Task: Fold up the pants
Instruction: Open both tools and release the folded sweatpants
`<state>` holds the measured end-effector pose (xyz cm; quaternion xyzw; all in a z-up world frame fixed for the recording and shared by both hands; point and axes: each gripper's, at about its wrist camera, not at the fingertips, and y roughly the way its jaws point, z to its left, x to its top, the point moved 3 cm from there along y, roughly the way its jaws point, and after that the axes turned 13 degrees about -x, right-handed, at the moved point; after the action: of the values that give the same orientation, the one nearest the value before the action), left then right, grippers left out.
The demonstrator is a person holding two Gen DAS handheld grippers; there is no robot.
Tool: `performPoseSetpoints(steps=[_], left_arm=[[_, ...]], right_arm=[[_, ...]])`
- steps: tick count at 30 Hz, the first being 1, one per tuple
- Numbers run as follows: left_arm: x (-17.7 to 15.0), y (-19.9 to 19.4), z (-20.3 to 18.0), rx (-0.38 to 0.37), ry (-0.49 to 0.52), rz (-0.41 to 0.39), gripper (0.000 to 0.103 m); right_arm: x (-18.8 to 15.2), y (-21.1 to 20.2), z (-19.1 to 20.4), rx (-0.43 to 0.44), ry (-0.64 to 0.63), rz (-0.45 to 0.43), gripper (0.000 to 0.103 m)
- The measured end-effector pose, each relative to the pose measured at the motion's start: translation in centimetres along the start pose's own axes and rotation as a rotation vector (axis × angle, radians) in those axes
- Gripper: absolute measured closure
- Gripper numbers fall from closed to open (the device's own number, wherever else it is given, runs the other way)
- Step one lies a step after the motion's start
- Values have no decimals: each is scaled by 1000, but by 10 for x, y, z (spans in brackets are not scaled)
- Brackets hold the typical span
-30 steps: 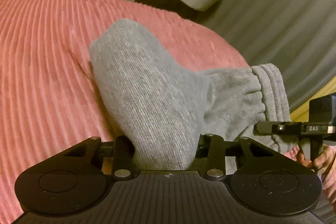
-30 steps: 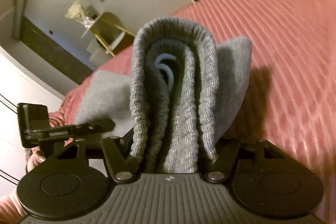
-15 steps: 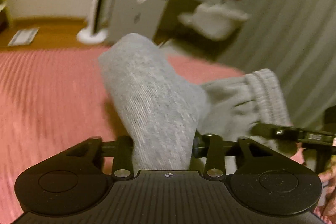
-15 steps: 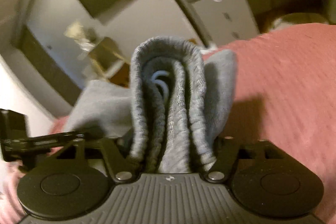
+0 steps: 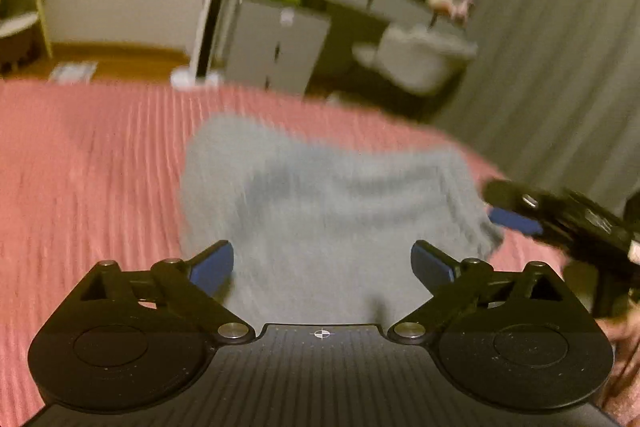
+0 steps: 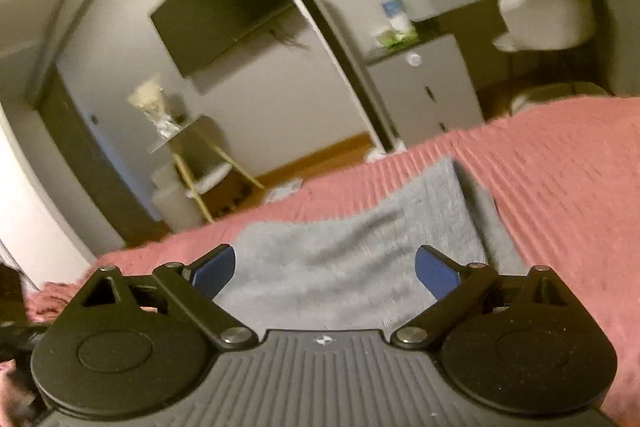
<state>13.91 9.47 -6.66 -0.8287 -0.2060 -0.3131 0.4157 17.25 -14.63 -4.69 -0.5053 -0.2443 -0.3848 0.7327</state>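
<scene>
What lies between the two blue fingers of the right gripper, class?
Grey pants fabric, lying on the pink bedspread, fills the gap between the right gripper fingers, which stand wide apart and do not pinch it. The right wrist view shows this.

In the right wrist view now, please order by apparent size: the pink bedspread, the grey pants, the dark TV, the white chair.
1. pink bedspread
2. grey pants, though they lie nearest the camera
3. dark TV
4. white chair, smallest and farthest, so its true size stays unsure.

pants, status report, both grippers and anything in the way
Left gripper open, right gripper open. Gray pants lying on the pink bedspread, neither gripper gripping them. Nothing seen in the way.
</scene>
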Motion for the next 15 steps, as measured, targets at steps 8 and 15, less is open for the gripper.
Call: performPoseSetpoints(steps=[8, 15], left_arm=[[-50, 7, 26, 222, 53, 186, 3], [-54, -16, 23, 215, -63, 128, 10]], right_arm=[[-36, -19, 7, -135, -273, 49, 5], [-39, -54, -39, -104, 49, 84, 3]])
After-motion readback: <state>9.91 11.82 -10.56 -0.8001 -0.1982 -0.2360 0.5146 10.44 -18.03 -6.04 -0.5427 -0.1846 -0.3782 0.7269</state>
